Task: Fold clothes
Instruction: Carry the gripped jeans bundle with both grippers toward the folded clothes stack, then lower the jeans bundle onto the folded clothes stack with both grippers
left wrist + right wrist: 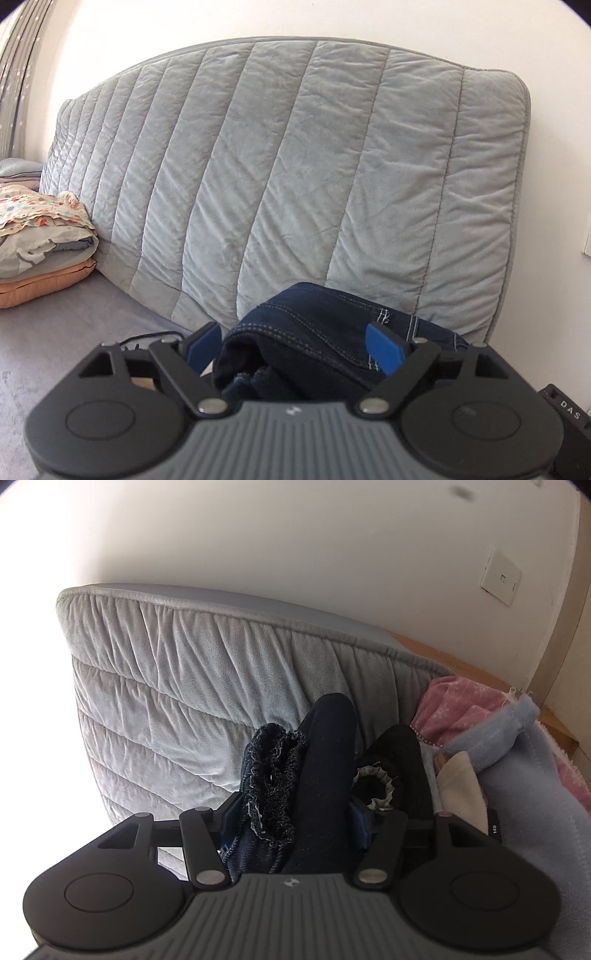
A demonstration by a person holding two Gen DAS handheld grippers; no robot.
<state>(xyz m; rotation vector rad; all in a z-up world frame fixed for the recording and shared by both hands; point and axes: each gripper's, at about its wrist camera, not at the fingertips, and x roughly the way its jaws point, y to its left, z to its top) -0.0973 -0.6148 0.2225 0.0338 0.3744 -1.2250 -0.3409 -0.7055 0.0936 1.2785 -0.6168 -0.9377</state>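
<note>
The left hand-held gripper [295,345] has its blue fingers [382,349] spread apart, with a bunched fold of dark denim jeans [314,332] lying between them; the pads do not press on the cloth. In the right wrist view, the right hand-held gripper [291,819] stands part open around the jeans' frayed hem [271,775] and leg, though whether its pads press the denim cannot be told. A grey quilted headboard cushion [295,166] rises at twelve o'clock. Folded bedding [40,240] sits at nine o'clock on the bed [74,321]; a light blue fleece [535,812] lies at three o'clock.
</note>
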